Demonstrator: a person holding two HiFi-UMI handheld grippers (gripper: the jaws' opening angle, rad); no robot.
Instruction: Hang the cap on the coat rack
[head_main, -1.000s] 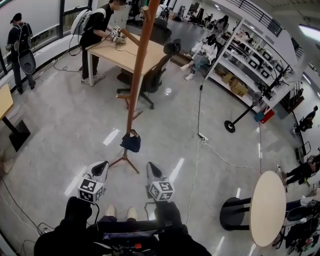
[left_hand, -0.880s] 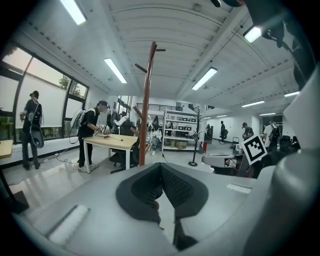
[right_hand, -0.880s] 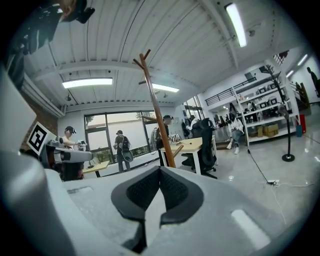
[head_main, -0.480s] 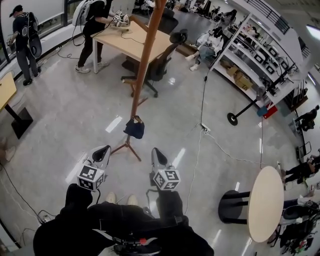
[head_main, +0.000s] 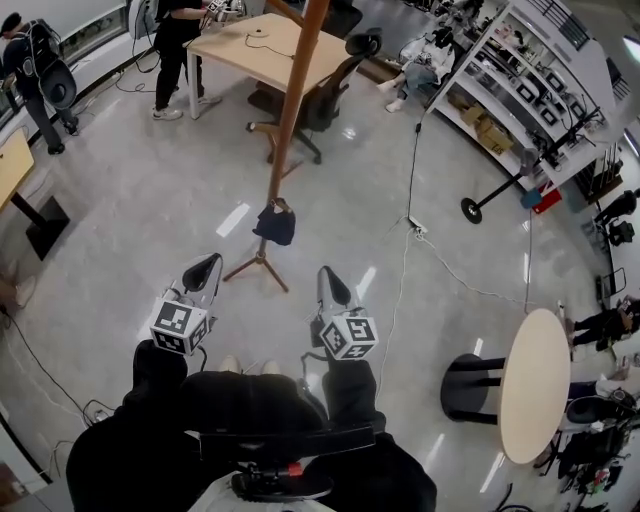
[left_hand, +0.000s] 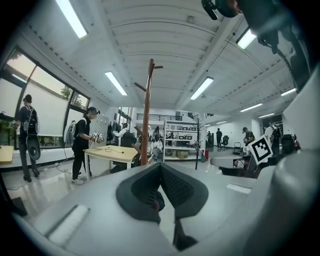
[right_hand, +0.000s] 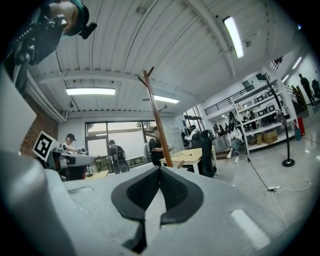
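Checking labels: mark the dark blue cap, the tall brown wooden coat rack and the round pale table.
dark blue cap (head_main: 275, 226), head view, middle of crown.
tall brown wooden coat rack (head_main: 290, 110), head view, mid pole.
round pale table (head_main: 535, 385), head view, bare tabletop.

Both arms in dark sleeves (head_main: 155, 378) reach forward from the body. The left gripper (head_main: 208, 265) and right gripper (head_main: 326, 275) are side by side and well apart, both pointing ahead at about level. Left jaws: tips closed together, nothing between them. Right jaws: same, closed and empty. A marker cube (head_main: 180, 327) sits at the back of each gripper. The hands cannot be made out behind the cubes.
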